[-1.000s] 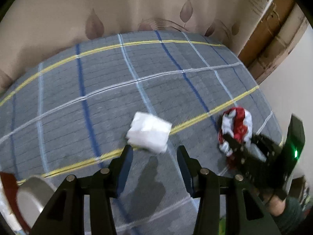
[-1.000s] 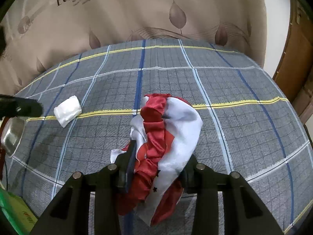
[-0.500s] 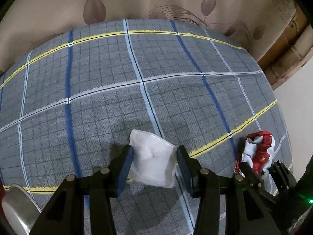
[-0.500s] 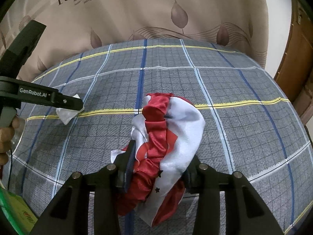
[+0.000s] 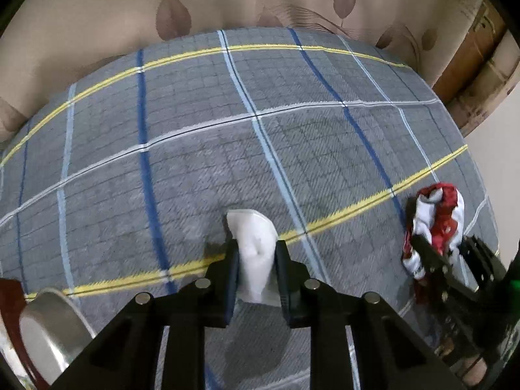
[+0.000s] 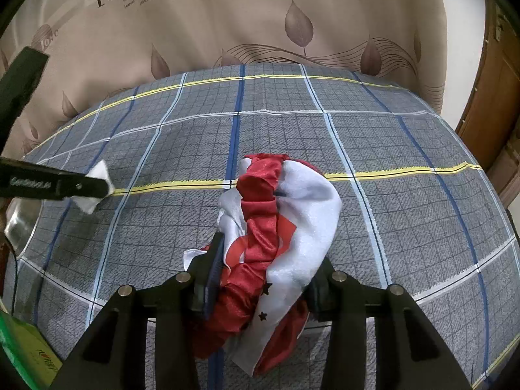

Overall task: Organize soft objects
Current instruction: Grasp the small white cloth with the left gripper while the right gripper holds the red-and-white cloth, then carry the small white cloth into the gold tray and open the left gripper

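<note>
My left gripper [image 5: 256, 256] is shut on a small white soft packet [image 5: 255, 243], squeezed between the fingers just above the checked bedspread [image 5: 227, 149]. The packet also shows in the right wrist view [image 6: 97, 182], at the left gripper's tip. My right gripper [image 6: 263, 260] is shut on a bunched red and white cloth [image 6: 279, 221] with small black stars, which bulges up above the fingers and hangs below them. The same cloth shows in the left wrist view [image 5: 435, 217], far right.
A metal bowl [image 5: 48, 321] sits at the near left edge of the bed. A green box [image 6: 22, 351] lies at the near left corner. A beige leaf-print curtain [image 6: 260, 26] hangs behind the bed; a wooden door [image 6: 487, 97] stands right.
My left gripper moved onto the white packet and closed on it, squeezing it narrow. My right gripper kept its hold on the red and white cloth and barely moved.
</note>
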